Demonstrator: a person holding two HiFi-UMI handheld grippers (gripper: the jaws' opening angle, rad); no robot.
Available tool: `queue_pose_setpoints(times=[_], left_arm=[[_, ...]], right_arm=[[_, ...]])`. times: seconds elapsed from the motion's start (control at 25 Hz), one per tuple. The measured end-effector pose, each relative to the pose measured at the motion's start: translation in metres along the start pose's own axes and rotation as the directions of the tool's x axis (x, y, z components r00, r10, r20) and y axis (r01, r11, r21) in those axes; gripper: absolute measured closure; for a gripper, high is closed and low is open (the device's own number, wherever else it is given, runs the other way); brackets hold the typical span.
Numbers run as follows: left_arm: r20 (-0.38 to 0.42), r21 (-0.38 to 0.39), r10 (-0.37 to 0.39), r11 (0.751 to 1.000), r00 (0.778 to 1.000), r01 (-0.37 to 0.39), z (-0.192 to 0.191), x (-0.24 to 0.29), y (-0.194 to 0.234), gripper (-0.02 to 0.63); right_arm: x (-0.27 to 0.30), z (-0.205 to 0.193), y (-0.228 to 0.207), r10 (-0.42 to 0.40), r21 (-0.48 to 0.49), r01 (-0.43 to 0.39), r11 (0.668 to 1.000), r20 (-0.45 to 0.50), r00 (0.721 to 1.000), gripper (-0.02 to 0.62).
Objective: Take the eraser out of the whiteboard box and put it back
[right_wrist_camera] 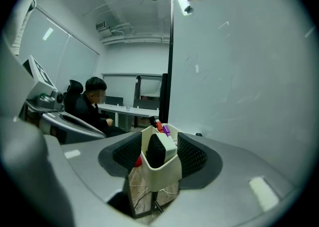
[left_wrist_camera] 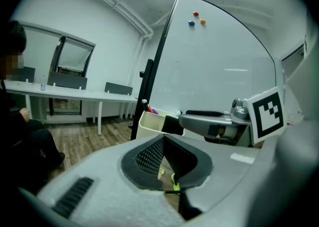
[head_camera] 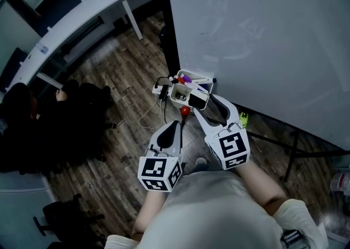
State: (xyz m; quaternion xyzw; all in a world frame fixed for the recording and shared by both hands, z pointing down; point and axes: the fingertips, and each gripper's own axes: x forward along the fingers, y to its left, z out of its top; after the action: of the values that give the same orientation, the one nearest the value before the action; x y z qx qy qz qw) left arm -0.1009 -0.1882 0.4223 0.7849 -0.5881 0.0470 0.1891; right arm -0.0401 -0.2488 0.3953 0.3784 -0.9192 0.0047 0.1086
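The right gripper [right_wrist_camera: 159,149] has its 2 jaws spread about as wide as they go. They straddle the near end of the whiteboard box [right_wrist_camera: 162,177], a ribbed pad close beside each outer wall, with no squeeze showing on the walls. They have hold of nothing.

The eraser [right_wrist_camera: 154,153] stands on end inside that box, between the jaws. Its black felt face looks toward the camera, its pale back is turned away, and its top rises just above the rim.

It looks light: probably a stiff plastic back with a soft felt face that would give under pressure. The better hold is likely across the 2 hard side edges on the part above the rim, not felt to back. The thin plastic box may flex or shift if the pads catch it too.

Behind the eraser, red and purple markers [right_wrist_camera: 162,129] stick up. The whiteboard [right_wrist_camera: 239,71] rises just beside the box.

The left gripper [left_wrist_camera: 163,143] hangs short of the box, its jaw tips together and empty.
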Motion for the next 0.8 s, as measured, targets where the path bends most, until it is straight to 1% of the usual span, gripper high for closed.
queue_pose_setpoints(times=[0.52,0.8], left_arm=[[0.008,0.009,-0.014,1.0,1.0,0.014,-0.005,-0.018,-0.01,0.604],[0.015,0.017,-0.03,0.999,0.999,0.03,-0.007,-0.029,-0.017,0.604]], right_arm=[[-0.028,0.007,0.013,-0.028,0.011,0.028,1.0,0.029,0.999,0.376],[-0.05,0.015,0.023,-0.05,0.029,0.048,0.998,0.059,0.997,0.396]])
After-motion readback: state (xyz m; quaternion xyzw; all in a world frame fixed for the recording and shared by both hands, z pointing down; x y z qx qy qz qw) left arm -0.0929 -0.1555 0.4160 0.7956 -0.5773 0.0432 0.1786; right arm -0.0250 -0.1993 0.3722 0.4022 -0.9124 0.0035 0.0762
